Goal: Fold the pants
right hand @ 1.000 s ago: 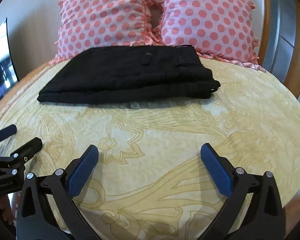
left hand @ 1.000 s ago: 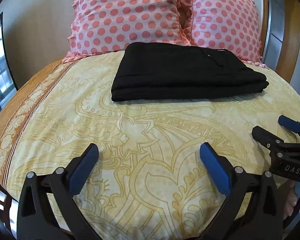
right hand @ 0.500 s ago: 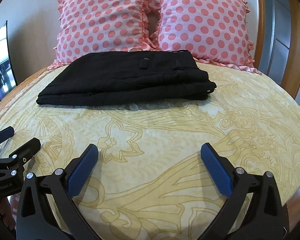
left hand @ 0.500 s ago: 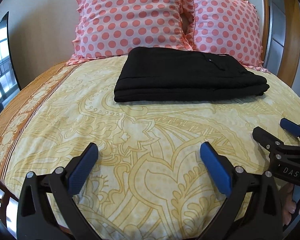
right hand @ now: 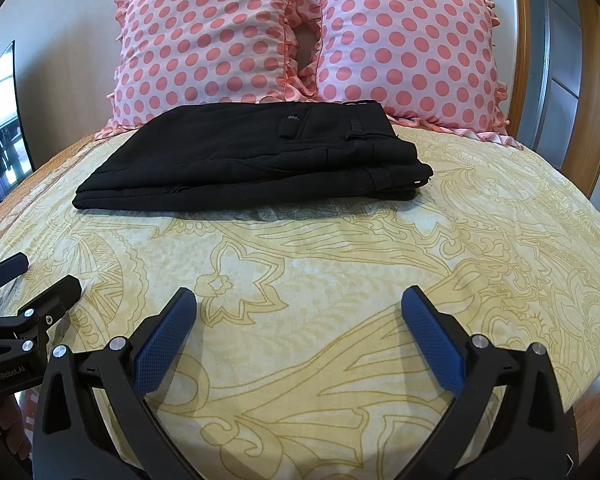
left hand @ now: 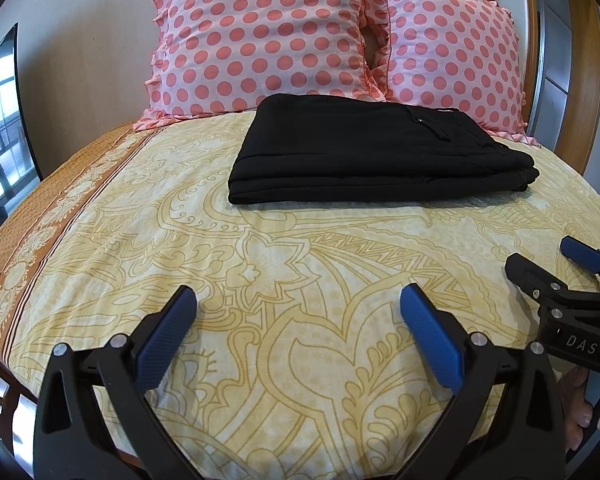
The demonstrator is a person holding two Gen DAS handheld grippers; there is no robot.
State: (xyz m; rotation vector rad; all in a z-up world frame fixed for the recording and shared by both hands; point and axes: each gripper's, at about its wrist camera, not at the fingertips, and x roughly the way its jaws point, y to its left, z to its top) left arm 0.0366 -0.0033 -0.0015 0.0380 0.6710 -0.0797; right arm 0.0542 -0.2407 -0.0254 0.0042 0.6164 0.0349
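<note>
Nearest to us, our left gripper (left hand: 296, 312) hangs over the near part of the bedspread (left hand: 300, 264) with its blue pads spread wide and nothing between them. Our right gripper (right hand: 298, 312) is likewise wide open and empty, held just beside the left one above the same near stretch of cloth. The bedspread falls away at the near edge under both grippers, and on the left side an orange patterned border (left hand: 40, 240) runs along the bed's edge. Between the grippers and the pants (left hand: 376, 152) lies a broad bare band of yellow cloth.

The black pants sit well apart from both grippers, folded into a flat stacked rectangle on the far half of the bed, with their far edge against the two pink dotted pillows (left hand: 268, 36). From the left they lie ahead and a little to the right; from the right, ahead and a little to the left.

The right wrist view shows the waistband and a pocket tab (right hand: 290, 125) on top. The left wrist view shows the folded left end (left hand: 244, 180) more clearly, and the person's fingers (left hand: 580, 412) under the right gripper.
</note>
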